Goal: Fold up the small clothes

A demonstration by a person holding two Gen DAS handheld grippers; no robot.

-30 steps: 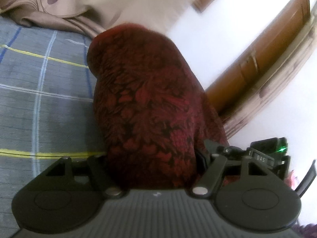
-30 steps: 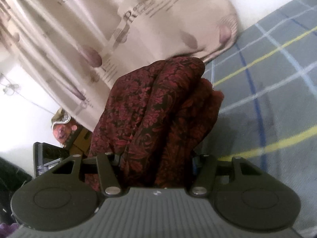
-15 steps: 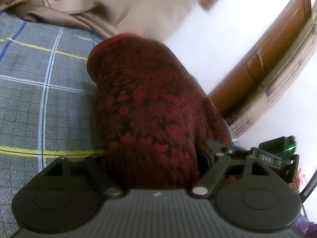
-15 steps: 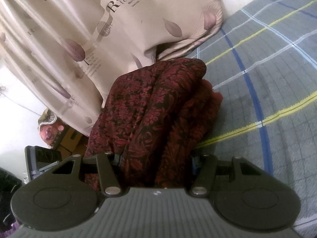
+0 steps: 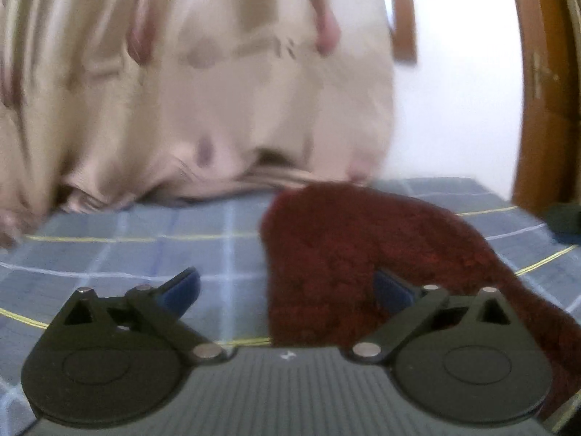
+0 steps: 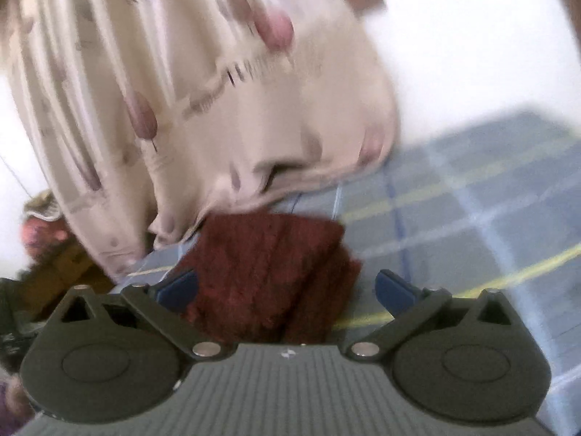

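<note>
A dark red patterned garment [image 5: 345,254] lies bunched on the blue-grey plaid bedsheet [image 5: 145,254]. My left gripper [image 5: 287,287] is open, its blue-padded fingers spread wide, the right finger against the cloth. In the right wrist view the same garment [image 6: 268,272] lies folded in layers on the sheet [image 6: 472,218]. My right gripper [image 6: 287,287] is open too, with the cloth between its spread fingers and not pinched. Both views are blurred.
A beige curtain with mauve leaf prints [image 5: 181,91] hangs down onto the far side of the bed [image 6: 181,91]. A brown wooden frame [image 5: 537,91] and white wall stand at the right. Cluttered items [image 6: 43,239] sit past the bed's left edge.
Both grippers have opened and let go of the red garment, which now lies on the sheet. Both cameras have pulled back and tilted up toward the curtain.
</note>
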